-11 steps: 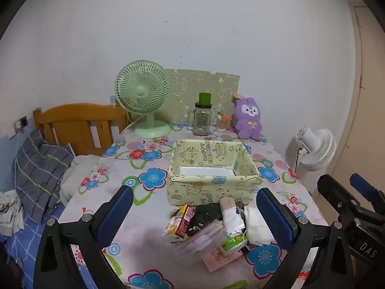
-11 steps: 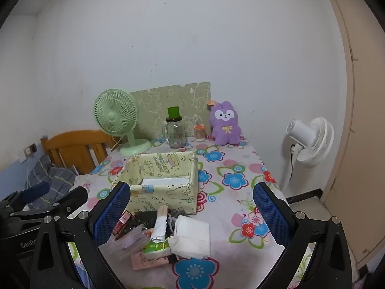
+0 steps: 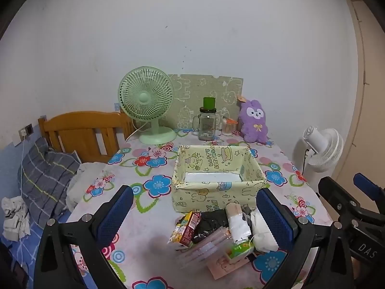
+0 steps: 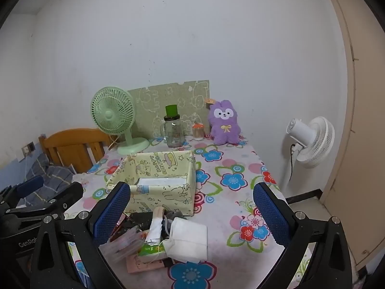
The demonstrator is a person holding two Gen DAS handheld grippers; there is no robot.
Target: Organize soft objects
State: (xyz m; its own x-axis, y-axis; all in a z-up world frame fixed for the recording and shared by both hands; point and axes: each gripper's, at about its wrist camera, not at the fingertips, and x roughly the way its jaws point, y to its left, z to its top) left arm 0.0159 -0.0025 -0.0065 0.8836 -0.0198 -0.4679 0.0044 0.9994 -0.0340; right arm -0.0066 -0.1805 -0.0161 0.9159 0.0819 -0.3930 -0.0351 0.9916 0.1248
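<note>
A pile of small soft packets lies on the flowered tablecloth just in front of a pale yellow cartoon-print box. The pile includes a white tissue pack, a red snack packet, a black bag and clear sleeves. A white flat item rests inside the box. My left gripper hovers open over the pile's near side. My right gripper is open too, above the tissue pack, holding nothing. Each gripper shows at the other view's edge.
At the table's back stand a green desk fan, a glass jar with green lid, a toothpick holder and a purple plush rabbit. A white floor fan stands right; a wooden bed with bedding lies left.
</note>
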